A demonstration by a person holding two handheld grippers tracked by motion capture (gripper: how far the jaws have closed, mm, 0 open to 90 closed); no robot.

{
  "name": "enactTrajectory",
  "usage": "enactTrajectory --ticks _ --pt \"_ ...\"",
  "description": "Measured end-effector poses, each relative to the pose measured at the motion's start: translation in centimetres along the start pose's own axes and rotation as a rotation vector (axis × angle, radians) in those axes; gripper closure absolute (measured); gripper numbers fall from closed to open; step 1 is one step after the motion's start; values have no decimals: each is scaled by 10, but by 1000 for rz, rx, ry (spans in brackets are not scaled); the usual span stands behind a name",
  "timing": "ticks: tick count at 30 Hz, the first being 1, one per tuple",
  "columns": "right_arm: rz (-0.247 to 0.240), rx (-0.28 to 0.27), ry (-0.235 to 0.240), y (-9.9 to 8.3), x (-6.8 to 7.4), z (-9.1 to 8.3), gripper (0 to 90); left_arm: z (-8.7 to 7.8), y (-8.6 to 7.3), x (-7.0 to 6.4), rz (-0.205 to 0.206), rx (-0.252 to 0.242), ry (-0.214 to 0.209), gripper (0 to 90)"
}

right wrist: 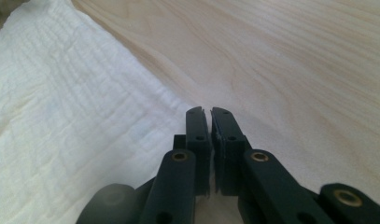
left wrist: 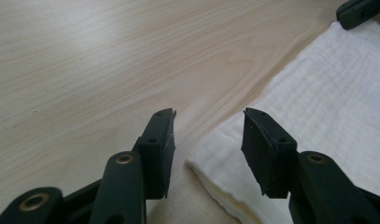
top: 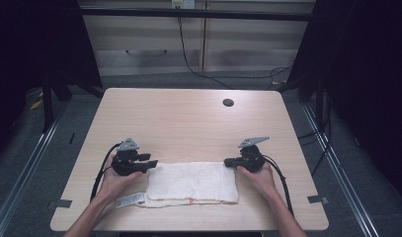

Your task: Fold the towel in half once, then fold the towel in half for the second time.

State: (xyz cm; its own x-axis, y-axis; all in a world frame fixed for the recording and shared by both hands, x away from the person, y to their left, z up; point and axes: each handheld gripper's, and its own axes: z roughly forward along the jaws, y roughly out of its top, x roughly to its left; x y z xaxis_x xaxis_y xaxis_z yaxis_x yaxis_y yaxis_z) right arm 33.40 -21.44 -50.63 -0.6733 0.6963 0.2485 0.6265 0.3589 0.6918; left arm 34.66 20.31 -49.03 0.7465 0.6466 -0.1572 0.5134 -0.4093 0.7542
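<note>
With the folded white towel (top: pixel 192 183) lying flat near my edge of the table (top: pixel 188 118), my left gripper (left wrist: pixel 208 135) gapes over its far corner while my right gripper (right wrist: pixel 210 116) sits pressed together, empty (beside the opposite corner), so it must open before pinching.

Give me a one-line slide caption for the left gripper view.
Left gripper, jaws open, poised over the near corner of the folded white towel on the wooden table.

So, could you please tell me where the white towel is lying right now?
In the high view, the folded white towel lies flat near the table's front edge, between the left claw and right claw.
</note>
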Motion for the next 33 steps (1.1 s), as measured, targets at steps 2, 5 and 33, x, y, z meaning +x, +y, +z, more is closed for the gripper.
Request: enactTrajectory --ticks 2,5,33 --pt "2 -1 3 0 -1 0 862 4 0 -3 2 17 -1 525" --pt "1 -1 -1 0 -1 0 863 6 -1 -7 19 30 6 521" --pt "34 -111 -5 5 -3 -19 874 11 0 3 5 27 -41 854"
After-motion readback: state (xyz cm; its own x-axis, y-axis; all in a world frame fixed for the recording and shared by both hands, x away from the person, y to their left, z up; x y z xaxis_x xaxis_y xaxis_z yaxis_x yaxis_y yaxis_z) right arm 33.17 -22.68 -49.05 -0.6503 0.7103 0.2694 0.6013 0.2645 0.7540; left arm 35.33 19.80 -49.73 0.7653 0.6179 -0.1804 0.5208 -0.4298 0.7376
